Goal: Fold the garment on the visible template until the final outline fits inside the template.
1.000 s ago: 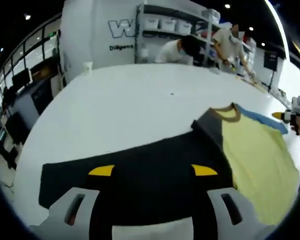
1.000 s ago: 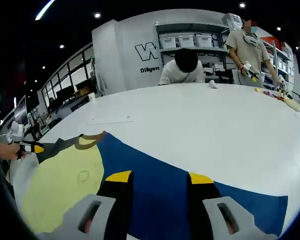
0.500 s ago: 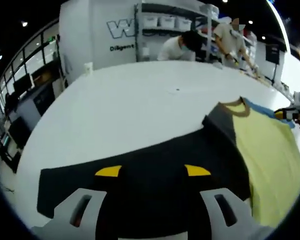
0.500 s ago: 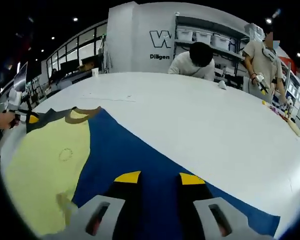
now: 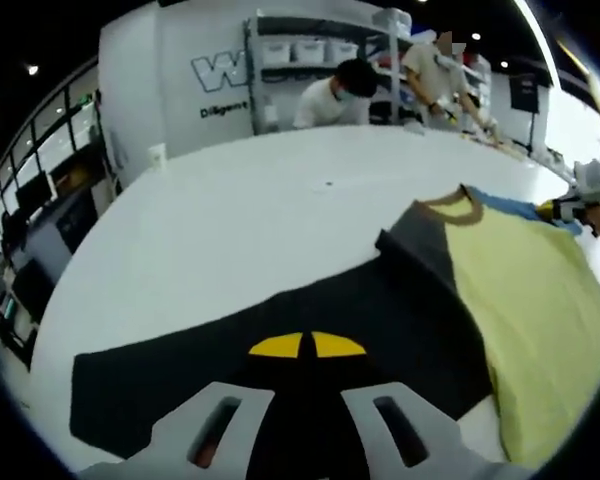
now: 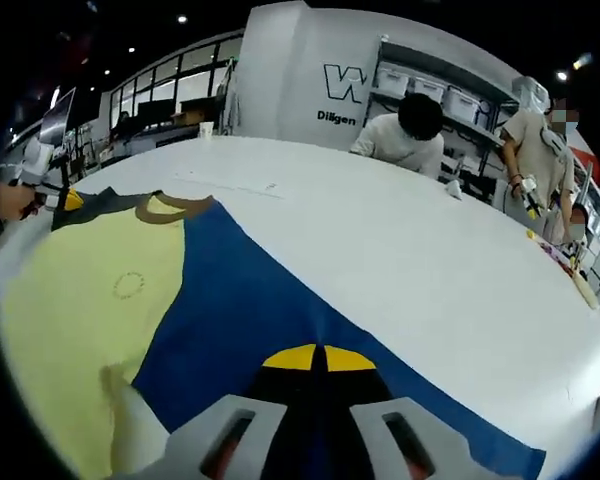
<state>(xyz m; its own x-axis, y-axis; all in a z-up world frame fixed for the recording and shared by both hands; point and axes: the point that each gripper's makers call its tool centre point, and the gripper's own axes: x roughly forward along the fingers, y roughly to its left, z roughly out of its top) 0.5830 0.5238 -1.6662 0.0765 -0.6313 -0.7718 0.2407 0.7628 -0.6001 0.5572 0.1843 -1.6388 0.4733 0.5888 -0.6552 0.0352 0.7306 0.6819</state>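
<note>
The shirt [image 5: 520, 290] lay spread flat on the white bench [image 5: 240, 220]. The left hand-held gripper [image 5: 307, 345] was clenched on its dark sleeve [image 5: 280, 340]; the right hand-held gripper [image 6: 320, 358] was clenched on its blue sleeve [image 6: 280, 300].

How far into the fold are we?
Done: the shirt lies spread flat on the white table, yellow body up, no fold visible yet. In hand: the left tool has its yellow tips together on the dark sleeve, and the right tool on the blue sleeve. Left: bring both sleeves in over the body, then fold the body. I can't make out a template outline.
</note>
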